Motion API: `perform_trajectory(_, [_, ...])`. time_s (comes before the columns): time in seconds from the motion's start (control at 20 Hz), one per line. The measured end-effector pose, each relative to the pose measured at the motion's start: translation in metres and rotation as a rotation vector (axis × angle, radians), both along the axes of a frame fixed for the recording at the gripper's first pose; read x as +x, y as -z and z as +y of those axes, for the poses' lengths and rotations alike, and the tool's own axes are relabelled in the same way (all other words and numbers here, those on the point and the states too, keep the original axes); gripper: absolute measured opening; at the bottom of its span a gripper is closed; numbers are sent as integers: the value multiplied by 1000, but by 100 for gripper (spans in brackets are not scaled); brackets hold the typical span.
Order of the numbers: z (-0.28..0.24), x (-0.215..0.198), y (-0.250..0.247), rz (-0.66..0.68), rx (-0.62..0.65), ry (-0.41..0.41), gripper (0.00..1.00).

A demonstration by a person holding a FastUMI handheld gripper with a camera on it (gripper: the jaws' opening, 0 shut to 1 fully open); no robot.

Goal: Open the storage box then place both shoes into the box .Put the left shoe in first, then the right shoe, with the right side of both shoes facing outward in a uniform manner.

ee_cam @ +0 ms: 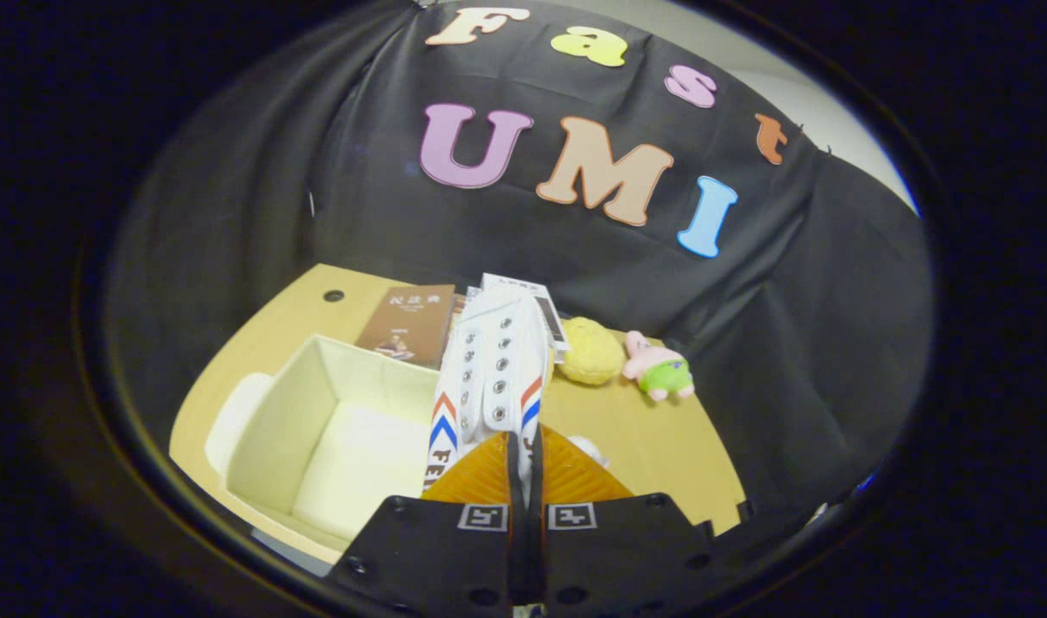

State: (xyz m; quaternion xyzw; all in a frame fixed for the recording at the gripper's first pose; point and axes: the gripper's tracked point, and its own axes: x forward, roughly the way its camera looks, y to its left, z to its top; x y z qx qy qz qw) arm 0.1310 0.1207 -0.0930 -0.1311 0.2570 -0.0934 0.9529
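Observation:
My gripper (522,451) is shut on a white shoe (493,369) with metal eyelets and red and blue stripes, pinching a thin part of it between both fingers. The shoe hangs lifted ahead of the fingers, above the right wall of the open cream storage box (275,421). The box stands on the wooden table (652,438), left of the fingers, and its inside looks empty. A second white thing (588,448) peeks out just right of the fingers; I cannot tell what it is.
A brown book (408,324) lies behind the box. A yellow plush (590,350) and a pink and green star plush (659,366) sit on the table beyond the shoe, to the right. The box lid (232,412) rests at the box's left side.

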Motion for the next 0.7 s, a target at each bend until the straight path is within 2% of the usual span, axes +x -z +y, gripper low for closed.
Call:
perform_trajectory(0.25, [59,-6,45,91,93,-43,3])
perform_trajectory(0.7, [89,-5,143,337,100,-52,3])
